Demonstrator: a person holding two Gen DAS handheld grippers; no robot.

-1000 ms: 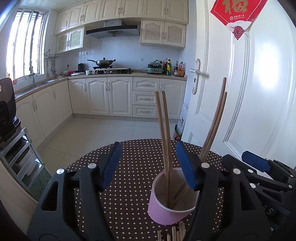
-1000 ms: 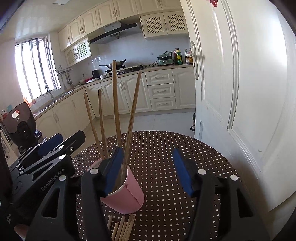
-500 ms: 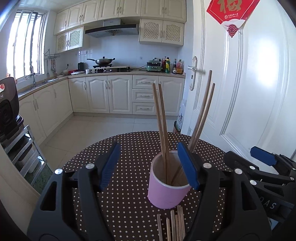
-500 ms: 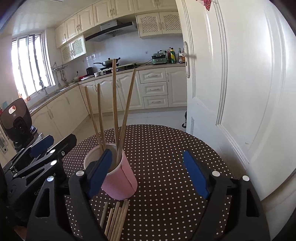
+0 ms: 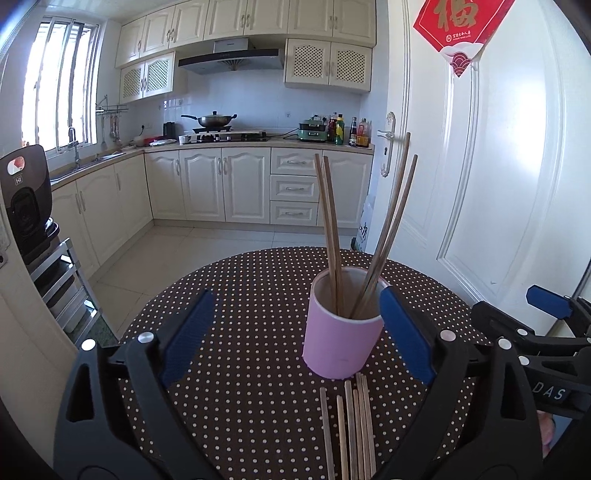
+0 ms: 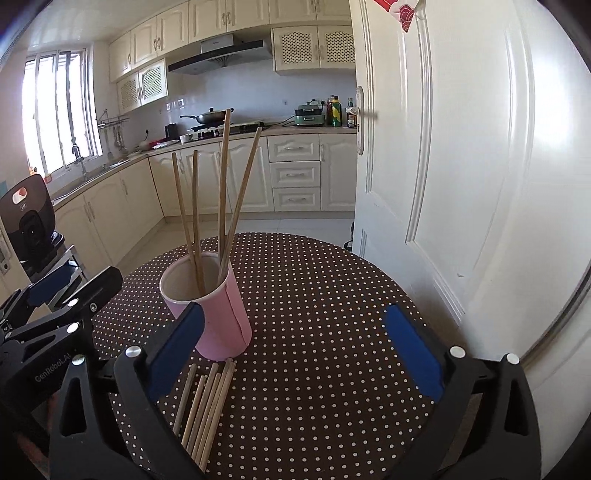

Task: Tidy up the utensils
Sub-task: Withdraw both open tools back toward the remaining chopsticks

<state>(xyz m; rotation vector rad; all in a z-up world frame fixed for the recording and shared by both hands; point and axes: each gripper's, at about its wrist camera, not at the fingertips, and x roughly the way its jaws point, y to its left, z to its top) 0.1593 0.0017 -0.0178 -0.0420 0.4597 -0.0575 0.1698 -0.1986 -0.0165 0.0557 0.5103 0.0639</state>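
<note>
Nearest the lenses, the left gripper [image 5: 295,332] and the right gripper [image 6: 295,350] are held wide apart above a round table [image 5: 240,295] covered in a dotted brown cloth, and nothing is gripped by either. Just beyond the fingers, a bundle of loose chopsticks [image 5: 351,424] is seen lying flat on the cloth, their far tips close to the base of a pink cup [image 5: 341,336]; whether they touch it cannot be told. The cup is stood upright near the table's middle, partly screened in the right wrist view by that gripper's left pad [image 6: 177,347]. Four chopsticks [image 5: 330,229] are held upright inside it, two leaning left and two fanned to the right. To the right of the table a white door [image 5: 498,184] is shown, with a red paper ornament [image 5: 458,29] fixed high on it. Farther back, cream cabinets [image 5: 221,184] and a wok [image 5: 214,120] on the hob are visible beneath a range hood [image 5: 229,59].
</note>
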